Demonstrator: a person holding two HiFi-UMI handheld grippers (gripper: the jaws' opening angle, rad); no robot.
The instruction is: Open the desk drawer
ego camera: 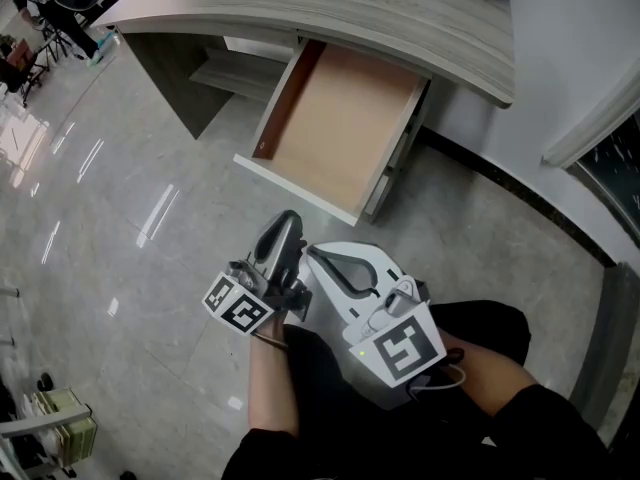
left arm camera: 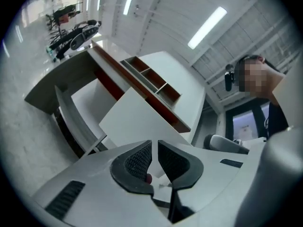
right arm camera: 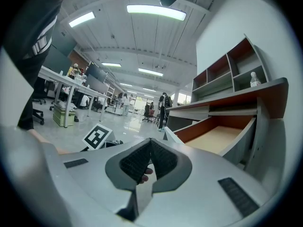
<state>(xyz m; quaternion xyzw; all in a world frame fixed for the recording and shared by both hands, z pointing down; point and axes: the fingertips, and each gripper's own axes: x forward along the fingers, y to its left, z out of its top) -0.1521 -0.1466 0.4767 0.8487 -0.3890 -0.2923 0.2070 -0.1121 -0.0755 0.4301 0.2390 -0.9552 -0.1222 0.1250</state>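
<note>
The left gripper (ego camera: 286, 224) hangs in front of the drawer (ego camera: 340, 118), apart from it, its jaws almost together with a thin gap and nothing in it. The right gripper (ego camera: 313, 253) sits just beside it, equally clear of the drawer, jaws closed on each other at the tips and empty.

The drawer stands pulled far out from under the desk (ego camera: 330, 8), its bare wooden floor showing, so the task looks about done. What remains, I judge, is to leave it that way by keeping both grippers off the white front panel (ego camera: 300, 183), since a knock there could roll the drawer back in. If more travel is wanted, a jaw hooked over the panel's top edge and a straight pull away from the desk should do it without skewing the drawer.

The drawer's back end is covered by the desk top, so I cannot tell whether it is at full reach. No handle shows on the panel. The runners are barely visible at the drawer's right side. In the left gripper view the desk appears steeply tilted, with the drawer hard to pick out.
</note>
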